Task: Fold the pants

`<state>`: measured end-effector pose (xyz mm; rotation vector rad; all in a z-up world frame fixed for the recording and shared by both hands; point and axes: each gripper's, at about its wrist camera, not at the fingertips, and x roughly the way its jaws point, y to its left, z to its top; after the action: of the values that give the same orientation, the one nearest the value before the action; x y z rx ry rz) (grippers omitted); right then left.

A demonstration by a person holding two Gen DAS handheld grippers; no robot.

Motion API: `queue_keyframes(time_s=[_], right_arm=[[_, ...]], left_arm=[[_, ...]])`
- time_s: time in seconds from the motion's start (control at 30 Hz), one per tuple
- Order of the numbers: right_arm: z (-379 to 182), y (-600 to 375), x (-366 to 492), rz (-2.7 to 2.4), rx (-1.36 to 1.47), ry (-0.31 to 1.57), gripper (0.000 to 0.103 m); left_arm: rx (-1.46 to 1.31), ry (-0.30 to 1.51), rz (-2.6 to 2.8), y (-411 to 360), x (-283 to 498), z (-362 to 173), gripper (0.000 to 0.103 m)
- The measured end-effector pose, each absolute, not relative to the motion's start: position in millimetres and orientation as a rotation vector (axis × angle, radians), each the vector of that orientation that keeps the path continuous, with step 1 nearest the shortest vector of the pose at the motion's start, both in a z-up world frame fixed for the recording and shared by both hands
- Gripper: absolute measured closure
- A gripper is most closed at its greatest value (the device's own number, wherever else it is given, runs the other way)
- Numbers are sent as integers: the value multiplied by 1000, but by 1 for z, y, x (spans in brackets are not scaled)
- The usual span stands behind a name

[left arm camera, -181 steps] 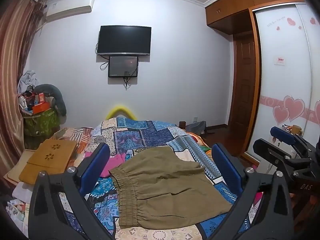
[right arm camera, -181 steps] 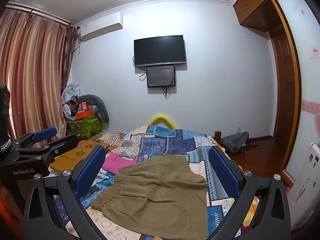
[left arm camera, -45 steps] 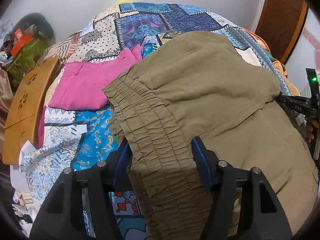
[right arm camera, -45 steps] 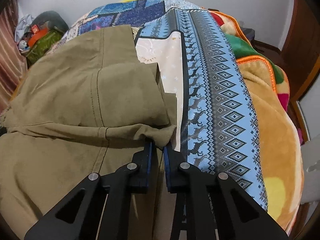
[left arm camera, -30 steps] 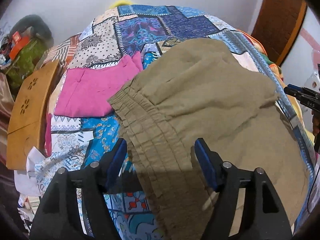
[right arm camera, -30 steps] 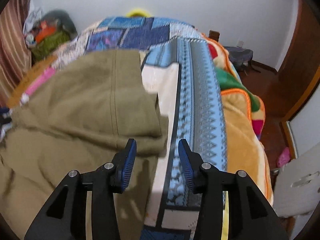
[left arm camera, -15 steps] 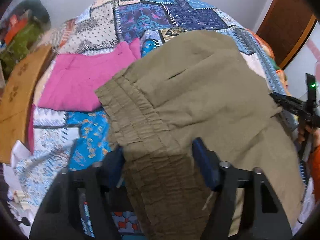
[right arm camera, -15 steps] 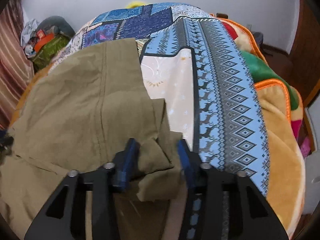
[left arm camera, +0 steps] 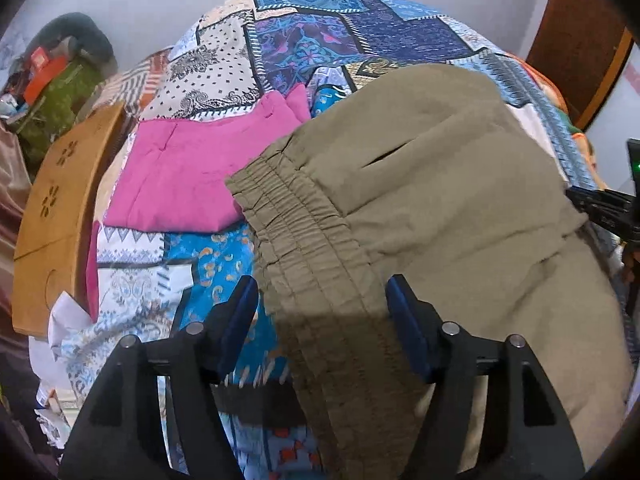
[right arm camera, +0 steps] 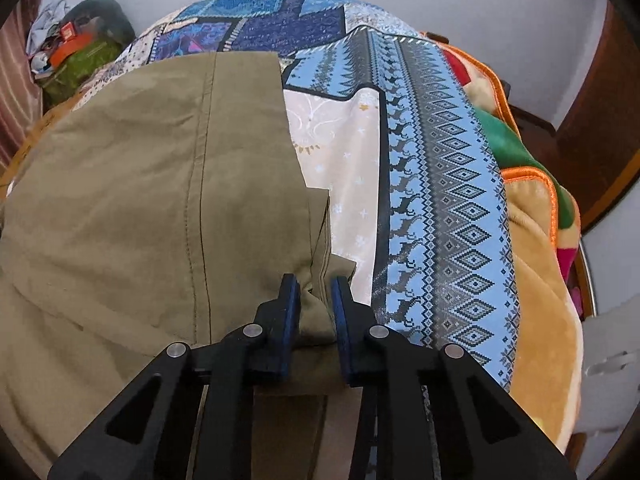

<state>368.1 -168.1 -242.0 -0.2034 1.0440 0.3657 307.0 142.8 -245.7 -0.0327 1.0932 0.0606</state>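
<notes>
Olive-green pants [left arm camera: 420, 208] lie on the patterned bedspread [left arm camera: 304, 36]. Their gathered elastic waistband [left arm camera: 304, 240] runs between the fingers of my left gripper [left arm camera: 320, 308], which stands open around it. In the right wrist view the pants [right arm camera: 152, 184] fill the left half. My right gripper [right arm camera: 314, 304] has its jaws narrowly apart with a bunched fold of the pants' hem edge [right arm camera: 320, 276] between them. The right gripper also shows at the right edge of the left wrist view [left arm camera: 608, 212].
Folded pink cloth [left arm camera: 184, 176] lies left of the waistband. A wooden board [left arm camera: 60, 208] leans at the bed's left edge. A green bag with clutter [left arm camera: 56, 92] stands at far left. An orange-trimmed plush blanket [right arm camera: 532, 216] covers the bed's right side. A wooden door [left arm camera: 580, 40] is at right.
The right gripper's jaws have narrowed around the bunched hem fold. The left gripper stays open around the waistband, with the cloth lying a little differently between its fingers.
</notes>
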Motion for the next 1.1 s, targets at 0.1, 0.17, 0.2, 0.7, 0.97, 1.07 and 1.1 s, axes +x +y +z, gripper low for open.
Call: queue_keyframes(time_s=[0.1, 0.17, 0.2, 0.7, 0.97, 1.07, 1.1], right_arm=[[-235, -171, 365, 384, -233, 1084, 78], [-227, -172, 363, 390, -272, 1097, 67], [-221, -174, 362, 396, -280, 1102, 62], [-172, -148, 422, 435, -87, 939, 52], [-195, -115, 482, 434, -69, 921, 52], [-209, -103, 499, 438, -51, 926, 52], [-213, -100, 503, 438, -47, 929, 52]], left_arm=[[31, 1046, 87, 145, 294, -224, 33], [39, 1028, 91, 151, 292, -216, 29], [30, 1022, 94, 156, 292, -213, 26], [-174, 1061, 157, 213, 377, -247, 19], [-204, 1059, 99, 220, 403, -265, 19], [-206, 1058, 93, 223, 409, -275, 19], [-210, 1056, 88, 225, 408, -277, 21]])
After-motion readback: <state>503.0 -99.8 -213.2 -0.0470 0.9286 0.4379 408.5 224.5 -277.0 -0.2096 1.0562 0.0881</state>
